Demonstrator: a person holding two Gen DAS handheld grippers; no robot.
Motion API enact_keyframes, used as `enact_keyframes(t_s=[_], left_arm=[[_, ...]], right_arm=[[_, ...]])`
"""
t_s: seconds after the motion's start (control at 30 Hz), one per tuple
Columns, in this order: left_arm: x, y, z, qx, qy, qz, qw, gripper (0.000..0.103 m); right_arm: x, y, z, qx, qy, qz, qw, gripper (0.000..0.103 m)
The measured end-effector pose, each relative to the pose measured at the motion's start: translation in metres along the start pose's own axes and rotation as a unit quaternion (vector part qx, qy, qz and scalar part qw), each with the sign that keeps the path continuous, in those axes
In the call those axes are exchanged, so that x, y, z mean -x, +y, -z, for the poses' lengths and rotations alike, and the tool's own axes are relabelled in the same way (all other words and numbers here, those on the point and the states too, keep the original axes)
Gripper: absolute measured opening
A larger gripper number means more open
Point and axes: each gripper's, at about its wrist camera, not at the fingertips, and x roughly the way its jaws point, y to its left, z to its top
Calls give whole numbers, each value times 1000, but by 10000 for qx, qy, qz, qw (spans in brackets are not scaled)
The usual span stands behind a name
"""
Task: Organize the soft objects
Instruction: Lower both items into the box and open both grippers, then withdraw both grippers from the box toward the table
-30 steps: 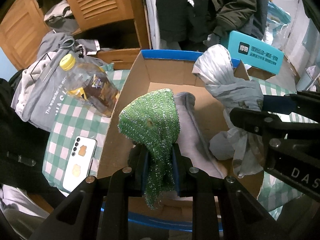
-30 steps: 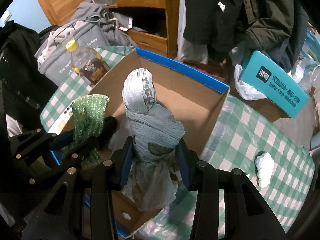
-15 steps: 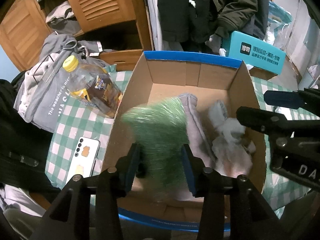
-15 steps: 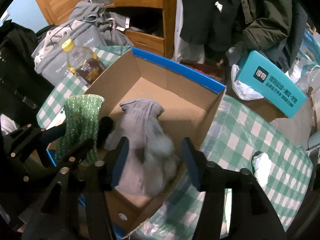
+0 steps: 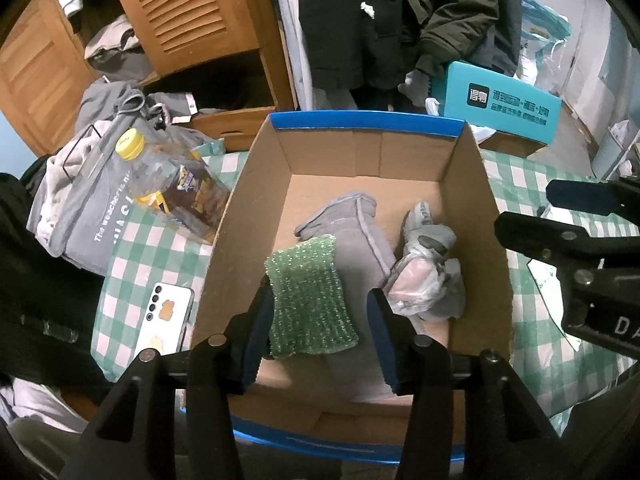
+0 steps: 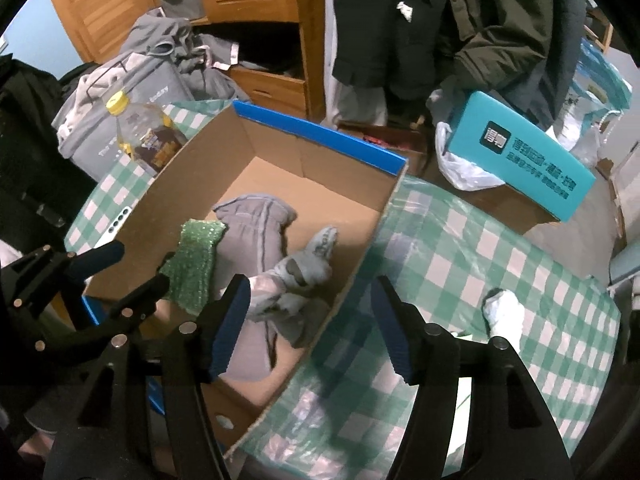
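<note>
Inside the open brown cardboard box with blue-taped rim (image 5: 362, 124), a green sparkly scrubbing cloth (image 5: 310, 300), a grey fabric mitt (image 5: 360, 228) and a crumpled grey plastic bag (image 5: 426, 276) lie touching. Both the left gripper (image 5: 320, 326) and right gripper (image 6: 310, 326) have just been opening and hold nothing. These look light and limp; pinch a bunched fold.

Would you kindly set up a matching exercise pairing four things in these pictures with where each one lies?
Things:
1. green scouring pad
2. white phone
3. yellow-capped bottle
4. white sock

Places:
A. on the checked cloth, right of the box
B. inside the cardboard box
C. beside the box's left wall, lying tilted
D. flat on the cloth, nearer than the bottle

Pairs: 1-B, 2-D, 3-C, 4-A
</note>
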Motion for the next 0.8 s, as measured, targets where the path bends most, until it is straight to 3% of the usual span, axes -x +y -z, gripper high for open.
enact_keyframes(t_s=[0.13, 0.23, 0.53, 0.8], left_arm=[[2, -6, 0, -60, -27, 12, 10000, 50], [5, -11, 0, -121, -73, 21, 9999, 57], [12, -36, -3, -364, -177, 90, 9991, 57], [17, -64, -5, -623, -225, 140, 9977, 69]], right_arm=[[6, -7, 4, -43, -51, 64, 10000, 69], [9, -14, 8, -67, -61, 98, 9999, 70], [13, -38, 23, -255, -9, 187, 9995, 71], [24, -67, 38, -536, -75, 319, 9980, 75]])
